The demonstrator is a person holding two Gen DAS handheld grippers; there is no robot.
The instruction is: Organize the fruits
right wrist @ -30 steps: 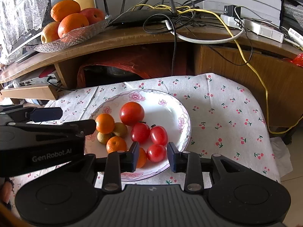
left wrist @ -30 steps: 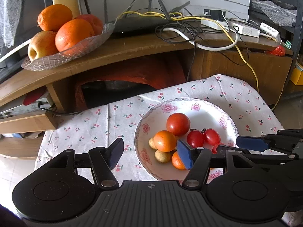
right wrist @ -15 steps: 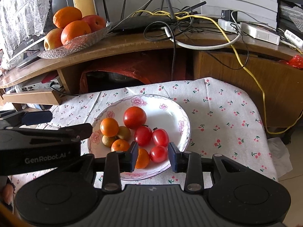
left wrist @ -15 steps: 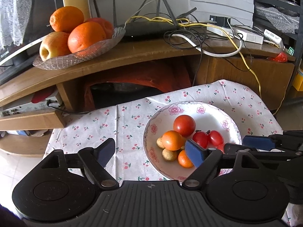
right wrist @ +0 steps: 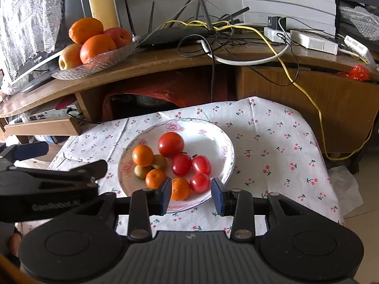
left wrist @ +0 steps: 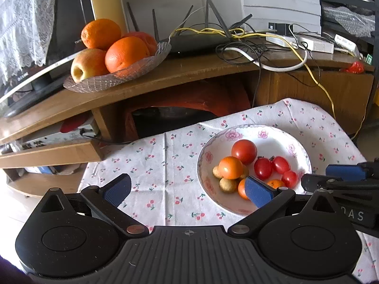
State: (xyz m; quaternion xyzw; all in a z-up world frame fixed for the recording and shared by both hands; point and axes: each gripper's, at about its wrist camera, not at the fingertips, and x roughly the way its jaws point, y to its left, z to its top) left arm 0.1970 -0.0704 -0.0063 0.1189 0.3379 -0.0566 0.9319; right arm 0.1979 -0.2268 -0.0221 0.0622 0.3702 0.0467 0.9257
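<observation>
Just beyond both spread grippers, left gripper [left wrist: 187, 190] and right gripper [right wrist: 191, 193], sits the fruit plate [right wrist: 226, 146].

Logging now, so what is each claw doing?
Left claw: open wide, holding nothing.
Right claw: open, holding nothing, above the plate's near rim.

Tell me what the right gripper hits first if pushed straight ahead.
Probably the small orange mandarin and small red cherry tomato at the near edge of the white floral plate; the open right gripper frames them, though depth is unclear.
</observation>
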